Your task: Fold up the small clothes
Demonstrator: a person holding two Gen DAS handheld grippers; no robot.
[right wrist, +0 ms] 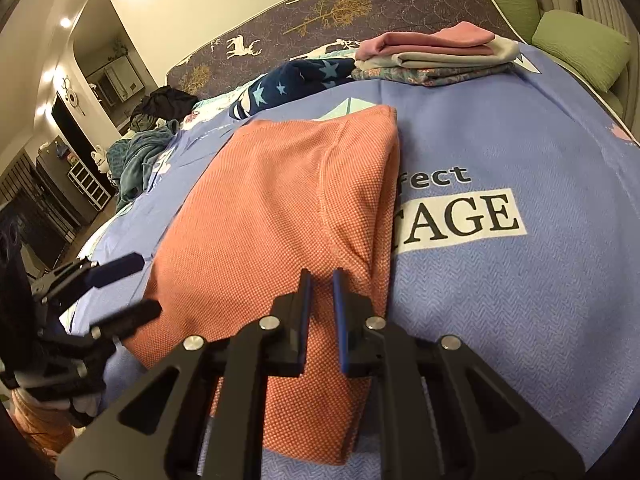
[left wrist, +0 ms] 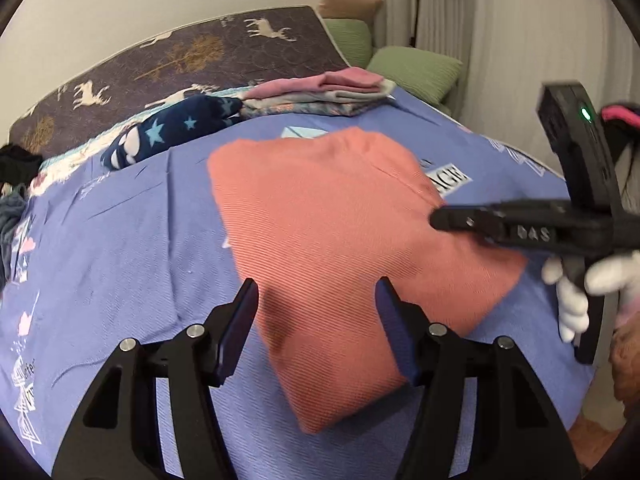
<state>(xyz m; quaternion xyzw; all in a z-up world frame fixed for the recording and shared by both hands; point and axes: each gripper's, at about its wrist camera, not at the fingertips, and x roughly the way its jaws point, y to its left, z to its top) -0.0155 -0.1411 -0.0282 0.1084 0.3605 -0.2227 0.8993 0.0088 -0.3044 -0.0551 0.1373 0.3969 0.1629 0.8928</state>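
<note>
Salmon-pink knitted top lies part-folded on the blue bedspread; left gripper gapes above it, right gripper nearly closed, empty. Likely next: another fold.

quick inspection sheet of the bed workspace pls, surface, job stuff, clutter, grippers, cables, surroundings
surface: blue bedspread with printed lettering, lying fairly flat
job's things: orange top folded on the bedspread; folded stack at the far edge, pink on top
clutter: star-print garment bunched by the stack; teal and dark clothes heaped at the far left corner
grippers: left gripper open over the top's near edge; right gripper with jaws narrowly apart over the top, nothing seen between them
cables: nothing seen
surroundings: deer-print mattress leaning on the wall, green cushions by curtains, lit room with shelves to the left
</note>
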